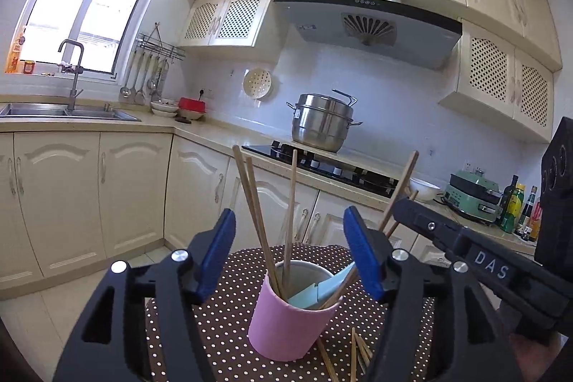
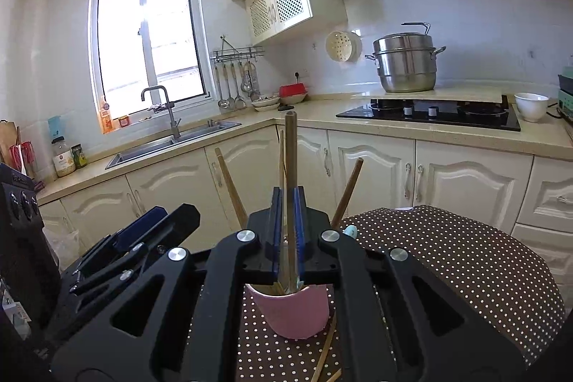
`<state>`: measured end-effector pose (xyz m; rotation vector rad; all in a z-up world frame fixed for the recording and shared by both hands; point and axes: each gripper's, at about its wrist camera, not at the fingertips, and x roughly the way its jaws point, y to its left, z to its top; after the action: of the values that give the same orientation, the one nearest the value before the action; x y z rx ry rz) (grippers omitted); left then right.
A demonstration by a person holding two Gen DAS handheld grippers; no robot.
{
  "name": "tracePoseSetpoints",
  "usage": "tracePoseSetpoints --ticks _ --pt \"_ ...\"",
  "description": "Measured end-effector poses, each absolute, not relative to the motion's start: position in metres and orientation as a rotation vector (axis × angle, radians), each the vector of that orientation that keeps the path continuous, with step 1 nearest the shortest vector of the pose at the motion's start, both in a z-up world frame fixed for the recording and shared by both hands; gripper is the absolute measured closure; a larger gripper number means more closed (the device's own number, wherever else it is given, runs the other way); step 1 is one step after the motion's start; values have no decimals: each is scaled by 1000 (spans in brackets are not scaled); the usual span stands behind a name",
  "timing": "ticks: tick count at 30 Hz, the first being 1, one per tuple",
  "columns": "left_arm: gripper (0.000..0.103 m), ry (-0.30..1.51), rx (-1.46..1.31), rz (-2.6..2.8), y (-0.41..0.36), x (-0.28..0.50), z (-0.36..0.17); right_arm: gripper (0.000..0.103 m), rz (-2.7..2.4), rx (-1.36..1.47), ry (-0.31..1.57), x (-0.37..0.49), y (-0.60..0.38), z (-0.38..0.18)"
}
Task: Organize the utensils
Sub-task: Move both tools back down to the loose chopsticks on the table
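A: Where is the pink cup [image 1: 283,321]?
B: On the dotted surface [image 2: 465,260], between the spread left tongs [image 1: 290,249]; loose chopsticks [image 1: 358,351] beside.
A: Right tongs [image 2: 285,235]?
B: Pinching one chopstick [image 2: 290,153] above the cup.

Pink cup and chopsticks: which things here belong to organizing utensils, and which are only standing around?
Job:
pink cup
chopstick pinched by right gripper
loose chopsticks on dotted cloth
left gripper, open

Standing around:
steel pot
white bowl
sink
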<state>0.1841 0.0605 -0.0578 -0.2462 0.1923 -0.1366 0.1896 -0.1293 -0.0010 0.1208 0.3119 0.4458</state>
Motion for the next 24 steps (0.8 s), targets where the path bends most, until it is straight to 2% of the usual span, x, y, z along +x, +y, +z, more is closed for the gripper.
tracePoseSetpoints --ticks 6,10,14,19,21,22,24 --pt "40 283 -215 -206 51 167 -54 95 420 125 298 166 -148 9" --pt "40 439 -165 -284 32 171 -68 95 400 126 327 154 -165 5" --pt "40 593 -61 -319 3 181 -91 95 370 120 394 146 -184 -13" --pt "40 827 -71 -383 -19 206 -128 95 334 116 529 146 -205 -47" --pt "40 869 -58 -380 -26 214 -138 95 320 124 577 147 -213 -62" --pt "41 890 -50 -376 -31 218 -142 95 315 125 601 148 -215 -68" --pt "51 922 -34 -379 -39 226 -147 95 309 131 651 151 -219 -81"
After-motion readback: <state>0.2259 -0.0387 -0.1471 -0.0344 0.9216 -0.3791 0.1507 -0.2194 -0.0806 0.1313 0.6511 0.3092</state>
